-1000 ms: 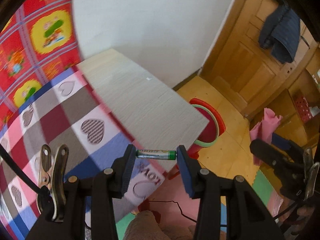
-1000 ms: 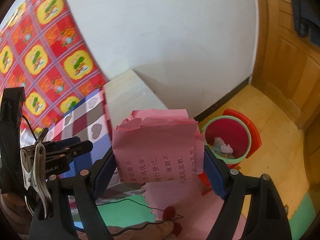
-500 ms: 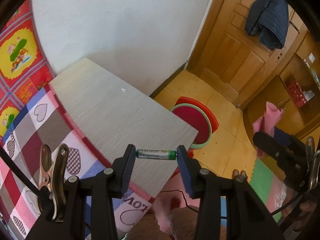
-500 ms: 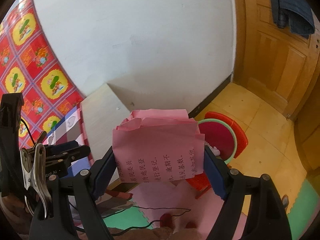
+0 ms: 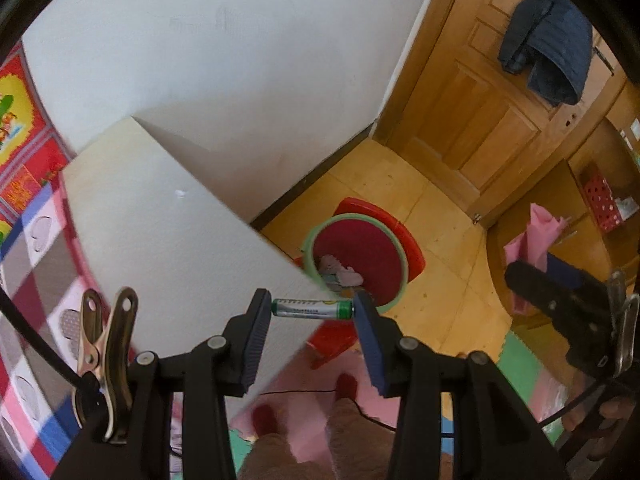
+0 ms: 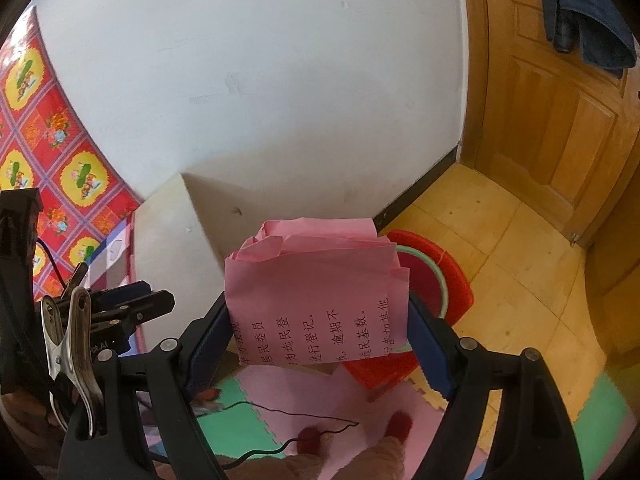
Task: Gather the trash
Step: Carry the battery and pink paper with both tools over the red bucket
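A lived-in room of a home, seen from beside the table.

Panelled wooden door (image 5: 492, 120) in an orange-brown frame, with a dark blue jacket (image 5: 548, 52) hung over its top; plain white plastered wall (image 6: 260, 80) with a dark skirting strip at the floor. Yellow-brown floor tiles (image 5: 440, 208) give way to pink and green interlocking foam play mats (image 6: 256, 420). A pale table (image 5: 160, 232) carries a checked cloth with hearts (image 5: 44, 248), and a red patterned sheet with yellow cartoon medallions (image 6: 60, 152) covers the wall behind it. A red waste bin with a green rim (image 5: 360, 248) stands on the tiles, and a wooden shelf unit holds a red basket (image 5: 600, 200).
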### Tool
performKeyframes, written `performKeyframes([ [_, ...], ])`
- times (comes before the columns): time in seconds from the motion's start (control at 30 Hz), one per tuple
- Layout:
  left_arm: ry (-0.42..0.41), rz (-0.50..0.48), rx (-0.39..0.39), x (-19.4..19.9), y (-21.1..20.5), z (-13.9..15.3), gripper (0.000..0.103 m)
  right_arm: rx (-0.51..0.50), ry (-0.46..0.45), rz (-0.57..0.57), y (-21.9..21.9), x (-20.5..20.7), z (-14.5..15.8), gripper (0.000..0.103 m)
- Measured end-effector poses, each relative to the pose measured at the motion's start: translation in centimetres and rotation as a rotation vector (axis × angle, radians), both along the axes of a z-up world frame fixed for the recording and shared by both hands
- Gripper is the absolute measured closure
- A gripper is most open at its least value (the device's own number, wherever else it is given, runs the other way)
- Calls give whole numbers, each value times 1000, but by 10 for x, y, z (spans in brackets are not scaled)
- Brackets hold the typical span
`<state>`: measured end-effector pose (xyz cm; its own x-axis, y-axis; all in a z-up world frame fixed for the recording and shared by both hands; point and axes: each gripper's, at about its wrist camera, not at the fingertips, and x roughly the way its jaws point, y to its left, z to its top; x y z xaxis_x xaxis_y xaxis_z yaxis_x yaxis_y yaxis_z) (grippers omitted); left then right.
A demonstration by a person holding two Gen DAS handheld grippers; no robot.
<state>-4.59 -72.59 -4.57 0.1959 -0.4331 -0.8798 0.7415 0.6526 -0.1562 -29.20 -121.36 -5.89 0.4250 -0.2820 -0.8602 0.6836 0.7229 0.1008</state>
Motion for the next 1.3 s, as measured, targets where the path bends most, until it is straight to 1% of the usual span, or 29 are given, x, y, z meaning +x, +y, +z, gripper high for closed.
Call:
performKeyframes([
  [0.2,21,23,-18,-21,-41,-7,58,16,26,37,-48,-19,-2,20],
  [0.47,53,27,-9,-47,-105,-32,58,17,61,97,-103,-37,-2,20],
  [0.6,44,12,-10,-52,-130,-52,58,30,72,104,-126,-44,-14,20],
  [0.67,52,3,-10,-53,-141,-68,58,43,80,100,-135,-47,-26,20],
  [0.77,57,-9,14,-51,-152,-98,58,55,96,92,-144,-49,-46,20],
  [0.87,61,-27,35,-47,-161,-129,58,34,119,72,-149,-50,-66,20],
  [0.93,64,-34,50,-41,-166,-151,58,32,141,53,-152,-51,-83,20],
  [1.0,67,-29,56,-35,-170,-170,58,53,154,35,-158,-54,-100,20],
  [1.13,85,-32,63,-24,-174,-206,58,61,166,20,-164,-61,-127,20],
  [1.3,105,-30,80,-11,-187,-243,58,90,142,-3,-171,-68,-159,20],
])
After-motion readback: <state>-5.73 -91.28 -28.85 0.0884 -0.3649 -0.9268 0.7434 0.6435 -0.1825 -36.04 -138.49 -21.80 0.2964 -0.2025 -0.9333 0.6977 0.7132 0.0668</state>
